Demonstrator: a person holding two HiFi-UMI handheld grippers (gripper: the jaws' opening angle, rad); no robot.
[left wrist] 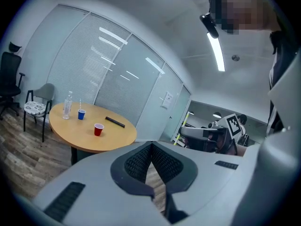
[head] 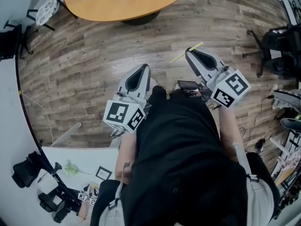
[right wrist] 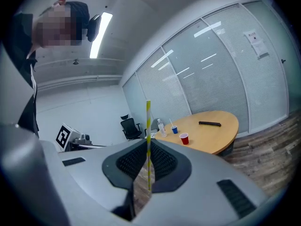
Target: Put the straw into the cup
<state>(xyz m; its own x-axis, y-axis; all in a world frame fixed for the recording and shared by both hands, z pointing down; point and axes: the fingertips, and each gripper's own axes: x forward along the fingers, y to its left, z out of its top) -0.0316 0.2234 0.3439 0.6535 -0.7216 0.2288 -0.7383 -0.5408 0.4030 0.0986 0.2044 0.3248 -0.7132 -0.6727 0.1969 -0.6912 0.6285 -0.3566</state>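
You had the right tongs (right wrist: 147, 166) clamped on the thin yellow striped paper straw (right wrist: 148, 126), and the left tongs (left wrist: 151, 157) closed on nothing. The red plastic cup (right wrist: 184, 138) sat mid-bench on the round wooden bench (right wrist: 214, 131), well apart from you; a tilted straw could've tipped it.

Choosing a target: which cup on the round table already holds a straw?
The small blue plastic cup beside the clear bottle; the red plastic cup shows none.

Round wooden table (head: 103, 6) on plank floor (head: 94, 69); clear bottle (left wrist: 67, 105) and black bar-shaped item (left wrist: 114, 122) on top. Patterned-seat chair (left wrist: 36, 108) just beside table. Black office chair (left wrist: 10, 76) farther off.
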